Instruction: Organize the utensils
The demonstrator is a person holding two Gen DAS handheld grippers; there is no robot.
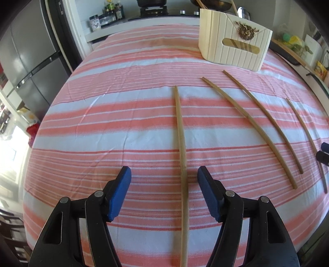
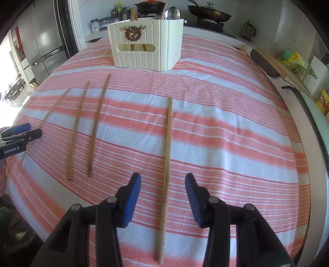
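Several wooden chopsticks lie apart on the pink-and-white striped cloth. My left gripper (image 1: 164, 173) is open, its blue pads either side of the leftmost chopstick (image 1: 181, 131), not touching it. My right gripper (image 2: 163, 178) is open, straddling the rightmost chopstick (image 2: 167, 147). Two more chopsticks lie between them (image 1: 244, 117) (image 1: 267, 115), also in the right wrist view (image 2: 77, 127) (image 2: 97, 123). A white ribbed utensil holder (image 1: 234, 51) (image 2: 148, 45) stands at the back and holds chopsticks and a spoon. The left gripper shows at the left edge of the right wrist view (image 2: 24, 132).
The striped cloth (image 1: 102, 123) covers the whole table. A fridge (image 1: 26, 61) stands left. A stove with pans (image 2: 207, 12) and jars (image 2: 96, 24) lies behind. A cutting board (image 2: 277, 63) and packets sit on the right counter.
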